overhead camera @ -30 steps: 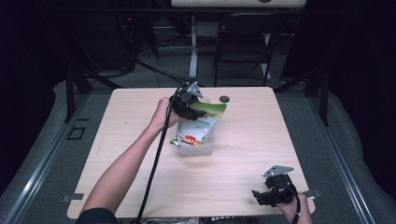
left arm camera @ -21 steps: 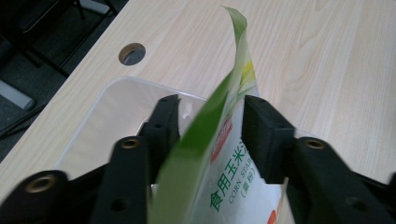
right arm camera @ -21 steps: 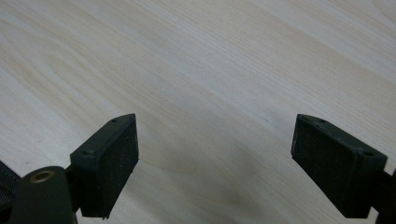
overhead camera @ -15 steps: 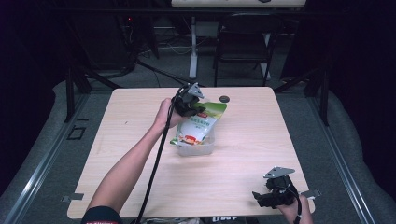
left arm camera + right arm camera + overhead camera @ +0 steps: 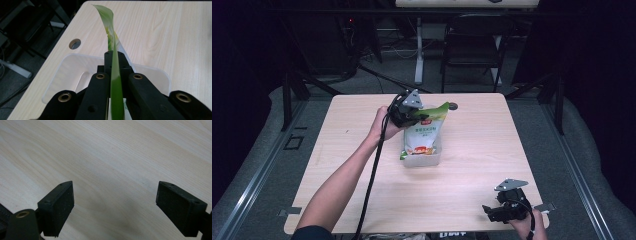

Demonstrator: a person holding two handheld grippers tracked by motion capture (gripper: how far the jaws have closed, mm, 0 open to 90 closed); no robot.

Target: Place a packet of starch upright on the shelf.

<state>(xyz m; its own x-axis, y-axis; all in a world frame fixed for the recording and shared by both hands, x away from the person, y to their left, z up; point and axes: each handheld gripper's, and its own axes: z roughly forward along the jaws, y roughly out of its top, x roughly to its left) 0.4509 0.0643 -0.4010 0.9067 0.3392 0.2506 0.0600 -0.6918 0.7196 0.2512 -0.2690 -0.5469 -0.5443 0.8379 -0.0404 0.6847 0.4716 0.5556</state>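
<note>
My left hand-held gripper (image 5: 113, 75) pinches the green snack bag (image 5: 424, 135) over the clear tub (image 5: 432, 159); my right hand-held gripper (image 5: 115, 207) hangs spread above the bench (image 5: 472, 150).

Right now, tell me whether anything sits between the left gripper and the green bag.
Nothing does. The left gripper is already shut on the top edge of the green bag, its jaws having just closed on it. The bag's lower end sits in the clear tub on the table.

Left claw (image 5: 421, 116) reaches forward on an outstretched arm, jaws clamped tight (right claw (image 5: 493, 212) gapes wide, low).
</note>
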